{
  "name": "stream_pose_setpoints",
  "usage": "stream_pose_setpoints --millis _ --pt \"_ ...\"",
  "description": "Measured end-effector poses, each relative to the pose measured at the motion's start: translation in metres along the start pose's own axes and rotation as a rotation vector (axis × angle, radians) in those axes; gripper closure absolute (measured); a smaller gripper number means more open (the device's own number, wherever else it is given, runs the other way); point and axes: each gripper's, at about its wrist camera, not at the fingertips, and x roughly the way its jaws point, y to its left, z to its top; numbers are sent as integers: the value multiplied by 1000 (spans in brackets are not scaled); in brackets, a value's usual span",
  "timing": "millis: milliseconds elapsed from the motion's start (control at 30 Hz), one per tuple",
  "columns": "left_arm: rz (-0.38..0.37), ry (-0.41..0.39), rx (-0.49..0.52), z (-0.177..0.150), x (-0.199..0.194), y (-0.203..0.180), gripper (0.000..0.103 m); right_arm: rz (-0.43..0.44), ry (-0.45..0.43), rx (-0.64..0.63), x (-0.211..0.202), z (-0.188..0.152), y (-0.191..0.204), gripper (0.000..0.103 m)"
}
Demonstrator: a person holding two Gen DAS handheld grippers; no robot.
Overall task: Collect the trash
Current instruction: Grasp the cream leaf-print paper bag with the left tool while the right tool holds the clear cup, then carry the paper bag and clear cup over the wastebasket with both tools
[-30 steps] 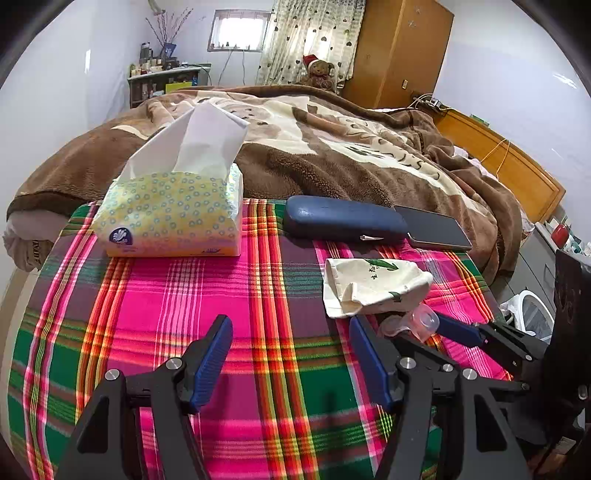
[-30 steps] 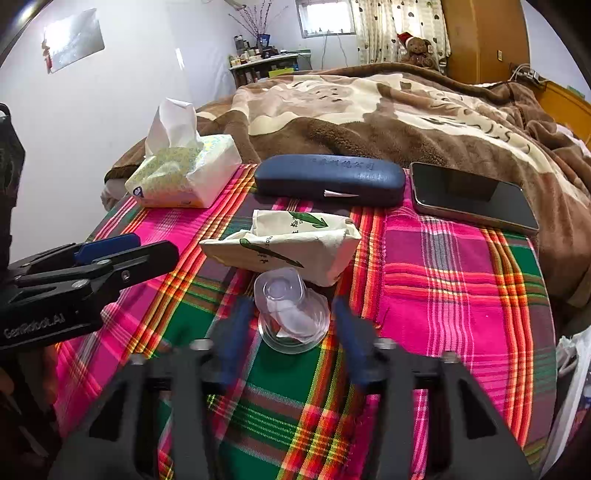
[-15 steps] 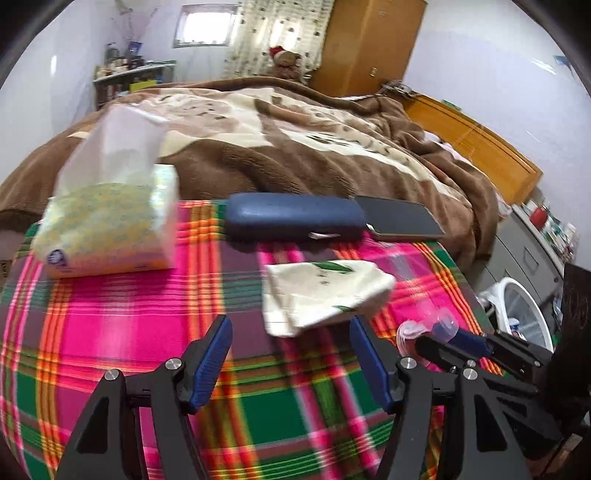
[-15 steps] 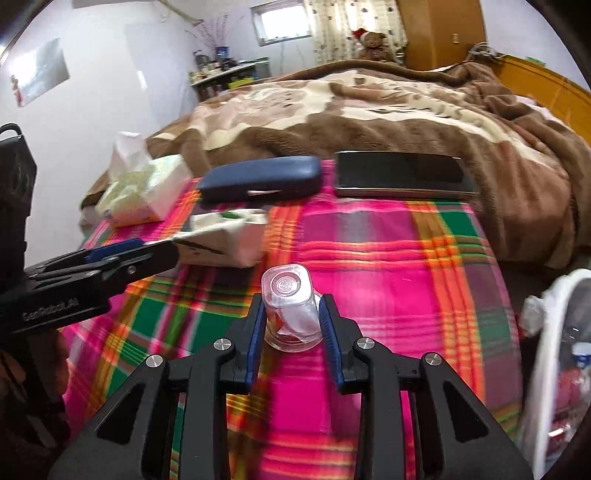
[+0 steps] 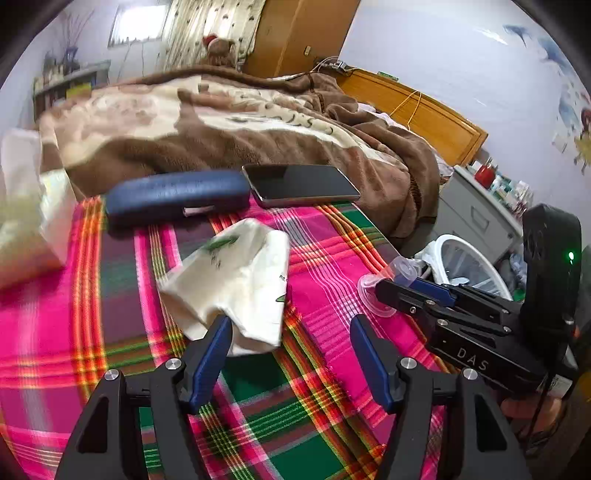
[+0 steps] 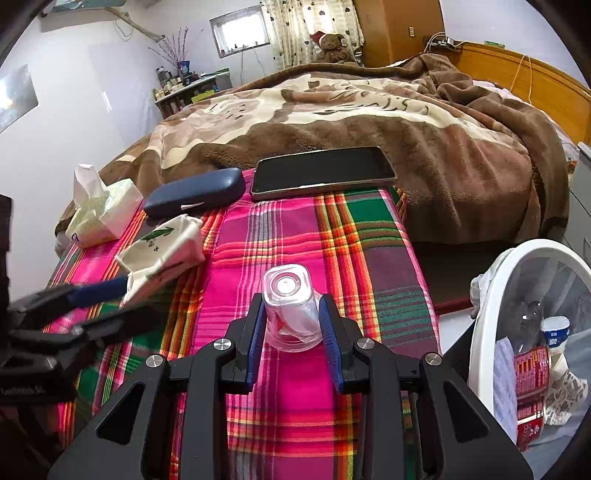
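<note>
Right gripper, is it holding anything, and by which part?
Yes: the right gripper holds a clear plastic cup, upside down, pinched across its side walls. The left gripper is open and holds nothing.

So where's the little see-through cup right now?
The clear plastic cup is pinched in the right tongs, above the plaid cloth near its right edge, beside the white bin.

Pale lavender walls (image 6: 92, 92) enclose a bed under a brown-and-cream fleece blanket (image 6: 369, 110), with an orange wooden headboard (image 5: 424, 110). A bright small window (image 6: 242, 31), heart-print curtains (image 6: 306, 26) and a tall wooden wardrobe (image 5: 303, 33) stand behind.
</note>
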Motion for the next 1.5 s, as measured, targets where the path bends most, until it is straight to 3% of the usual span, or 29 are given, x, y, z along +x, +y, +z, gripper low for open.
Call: stream_pose_setpoints --millis 167,267,500,800,1033,1067,1167,1367,1500 --pt "123 -112 -11 8 -19 12 37 18 -2 2 1 0 -2 73" --pt "163 -115 -33 13 -19 26 30 26 -1 4 2 -1 -3 73" --pt "72 -21 -86 21 11 45 29 31 3 9 4 -3 -6 73" --pt "109 43 -70 17 37 38 29 34 -1 7 4 -3 -7 73" --pt "115 33 -119 22 41 43 29 40 -2 11 4 -3 -7 73" --pt "117 32 -118 22 41 43 30 40 -2 11 4 -3 -7 73" --pt "149 33 -101 22 42 39 47 42 -3 12 4 -3 -6 73" --pt "161 18 -104 21 38 35 63 40 -5 10 4 -3 -5 73" --pt "180 15 -93 17 33 29 67 39 -6 9 4 -2 -5 73"
